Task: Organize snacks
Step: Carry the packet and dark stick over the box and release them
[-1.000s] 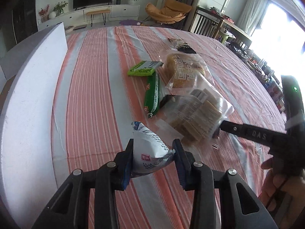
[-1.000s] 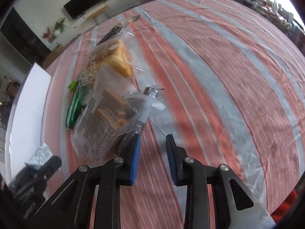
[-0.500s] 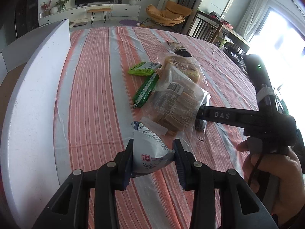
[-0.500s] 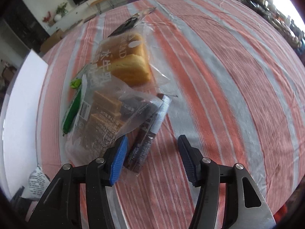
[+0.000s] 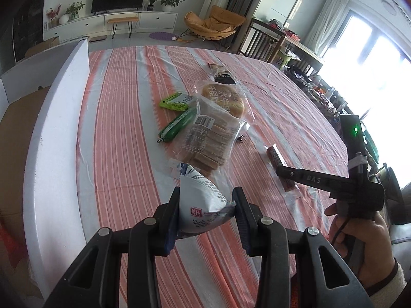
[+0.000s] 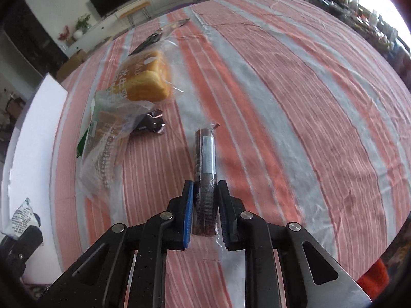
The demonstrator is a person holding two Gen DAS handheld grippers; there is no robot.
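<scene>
My left gripper [image 5: 206, 211] is shut on a white and blue snack packet [image 5: 201, 205], held above the striped tablecloth [image 5: 115, 138]; the packet also shows at the left edge of the right wrist view [image 6: 21, 218]. My right gripper [image 6: 204, 206] is shut on a long dark brown snack bar in clear wrap [image 6: 205, 164], which also shows in the left wrist view [image 5: 277, 163]. A clear bag of brown biscuits [image 5: 208, 138], a bagged bread loaf [image 5: 223, 98], a green sausage stick [image 5: 177, 125] and a green packet [image 5: 176, 101] lie mid-table.
A white box wall [image 5: 54, 141] runs along the table's left side, with brown cardboard [image 5: 15, 154] beyond it. A small dark wrapped snack [image 6: 151, 124] lies by the biscuit bag. A dark packet [image 5: 221, 73] lies farther back. Chairs and a TV stand lie beyond the table.
My right gripper closed on the dark snack bar and pulled it right, away from the biscuit bag. My left gripper kept its packet and drew back slightly.
</scene>
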